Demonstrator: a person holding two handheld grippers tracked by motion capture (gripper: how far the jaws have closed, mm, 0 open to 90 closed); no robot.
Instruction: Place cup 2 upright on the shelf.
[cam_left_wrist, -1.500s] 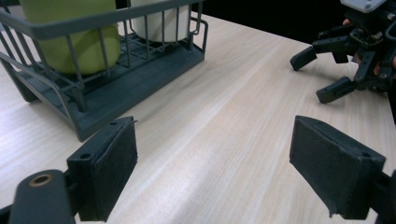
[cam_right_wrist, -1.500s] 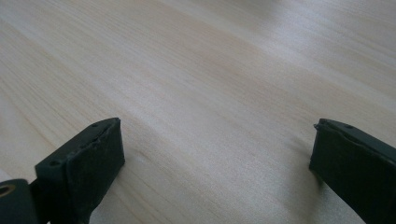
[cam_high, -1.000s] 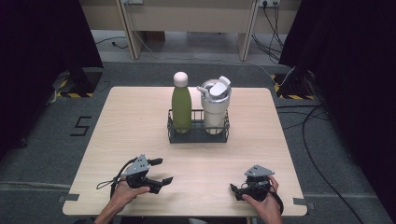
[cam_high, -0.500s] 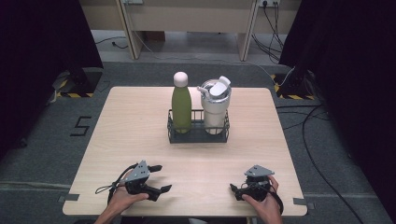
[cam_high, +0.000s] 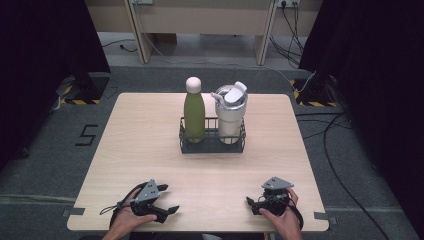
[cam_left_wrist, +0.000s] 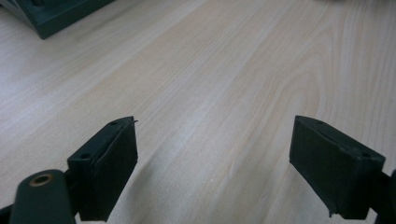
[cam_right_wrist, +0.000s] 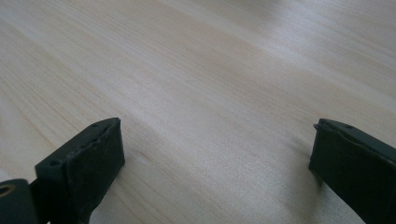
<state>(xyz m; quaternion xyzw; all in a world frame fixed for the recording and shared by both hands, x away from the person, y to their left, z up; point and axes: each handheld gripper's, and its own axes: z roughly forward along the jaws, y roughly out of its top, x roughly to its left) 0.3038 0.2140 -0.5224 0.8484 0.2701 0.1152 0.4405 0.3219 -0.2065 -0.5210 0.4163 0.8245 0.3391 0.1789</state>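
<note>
My left gripper (cam_high: 169, 198) rests low over the near left of the wooden table (cam_high: 150, 130), held in a hand, jaws pointing right. In the left gripper view its gripper (cam_left_wrist: 215, 135) stands open over bare wood. My right gripper (cam_high: 252, 200) sits at the near right, jaws pointing left; in the right gripper view it (cam_right_wrist: 215, 135) is open with nothing between the pads. At the table's centre a black wire caddy (cam_high: 212, 145) holds a green bottle (cam_high: 194, 112) with a pale cap and a white lidded tumbler (cam_high: 231, 112).
A corner of the caddy (cam_left_wrist: 51, 14) shows at the top left of the left gripper view. Bare tabletop lies between the two grippers and the caddy. Cables (cam_high: 340, 165) run over the grey floor to the right of the table.
My left gripper has slid a little toward the near edge of the table and sunk lower. The right gripper, the bottle and the tumbler have kept still.
</note>
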